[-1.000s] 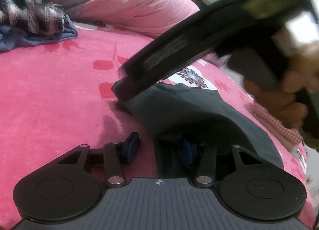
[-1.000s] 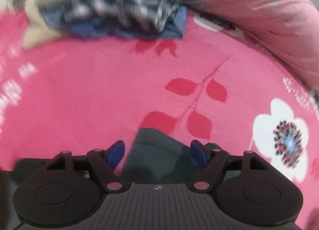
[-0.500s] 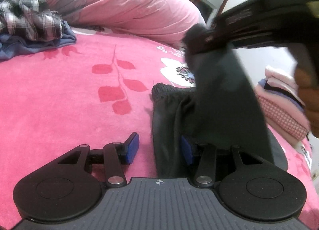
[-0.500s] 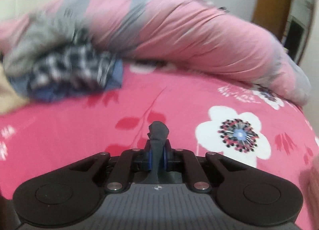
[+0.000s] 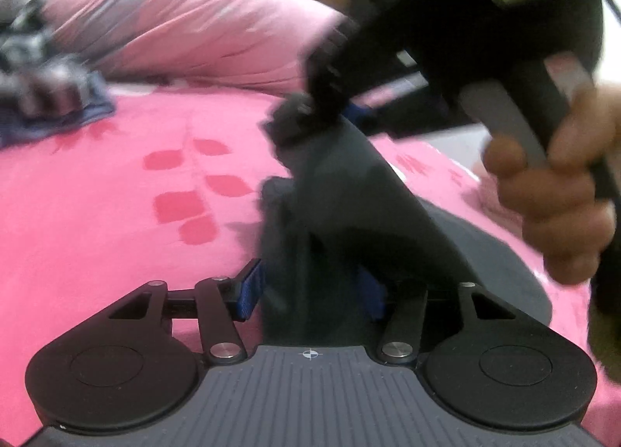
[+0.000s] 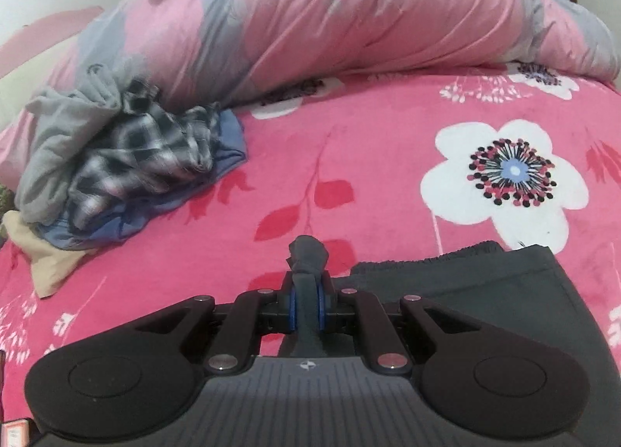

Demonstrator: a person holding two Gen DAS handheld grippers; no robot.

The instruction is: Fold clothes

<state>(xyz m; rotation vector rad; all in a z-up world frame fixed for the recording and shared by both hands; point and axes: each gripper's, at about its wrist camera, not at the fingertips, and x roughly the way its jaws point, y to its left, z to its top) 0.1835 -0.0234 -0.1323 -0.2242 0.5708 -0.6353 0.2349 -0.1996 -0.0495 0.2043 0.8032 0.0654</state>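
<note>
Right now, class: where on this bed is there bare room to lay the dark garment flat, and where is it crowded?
Free: the pink blanket between the clothes heap and the white flower print, below the rolled quilt. Crowded: far left, around the heap, and near right, where the dark garment lies.

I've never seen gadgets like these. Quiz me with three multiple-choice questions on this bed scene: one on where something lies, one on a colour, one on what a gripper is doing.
1. Where does the heap of unfolded clothes lie, seen from the right wrist view?
A. At the left, in front of the pink duvet
B. On the white flower
C. On the floor

2. What colour is the garment being folded?
A. Yellow
B. Dark grey
C. Plaid

3. What is the right gripper doing?
A. Hanging open over the bed
B. Gripping the duvet
C. Pinching a bunch of the dark grey garment

Answers: 1 A, the heap sits at the left by the duvet's foot. 2 B, the cloth is dark grey in both views. 3 C, cloth pokes out between its closed fingers.
</note>
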